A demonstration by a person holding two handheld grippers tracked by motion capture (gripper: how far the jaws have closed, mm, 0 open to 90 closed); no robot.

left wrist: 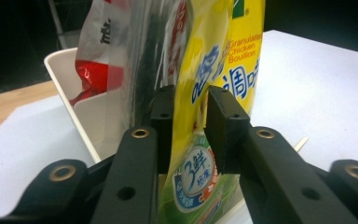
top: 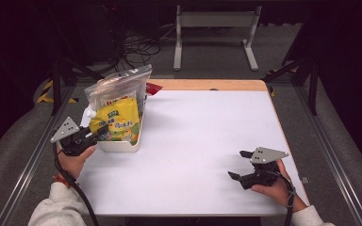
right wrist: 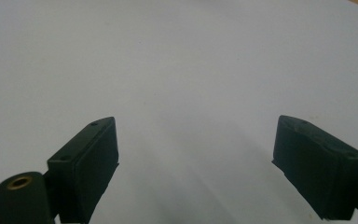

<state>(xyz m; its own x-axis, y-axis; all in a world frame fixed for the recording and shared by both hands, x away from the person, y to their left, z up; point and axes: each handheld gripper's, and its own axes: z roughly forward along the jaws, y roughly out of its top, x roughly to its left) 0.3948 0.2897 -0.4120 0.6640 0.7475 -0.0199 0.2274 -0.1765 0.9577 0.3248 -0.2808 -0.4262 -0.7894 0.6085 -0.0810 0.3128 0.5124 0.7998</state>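
Note:
A yellow pouch of chicken bouillon [top: 115,123] [left wrist: 223,60] stands upright in a white bin [top: 120,146] [left wrist: 70,88] at the table's left edge. A clear bag with red-and-white packs [top: 118,87] [left wrist: 121,56] stands behind it in the same bin. My left gripper [top: 104,131] [left wrist: 191,100] reaches in from the left. The pouch's lower part passes between its jaws, which stand slightly apart and do not squeeze it. My right gripper [top: 239,165] [right wrist: 196,140] rests open at the front right over the bare white table [top: 202,141], with nothing between its fingers.
A small red item [top: 153,88] lies just behind the bin near the wooden strip at the table's far edge [top: 207,84]. Metal rails run along both sides of the table. A white frame and cables sit on the floor beyond.

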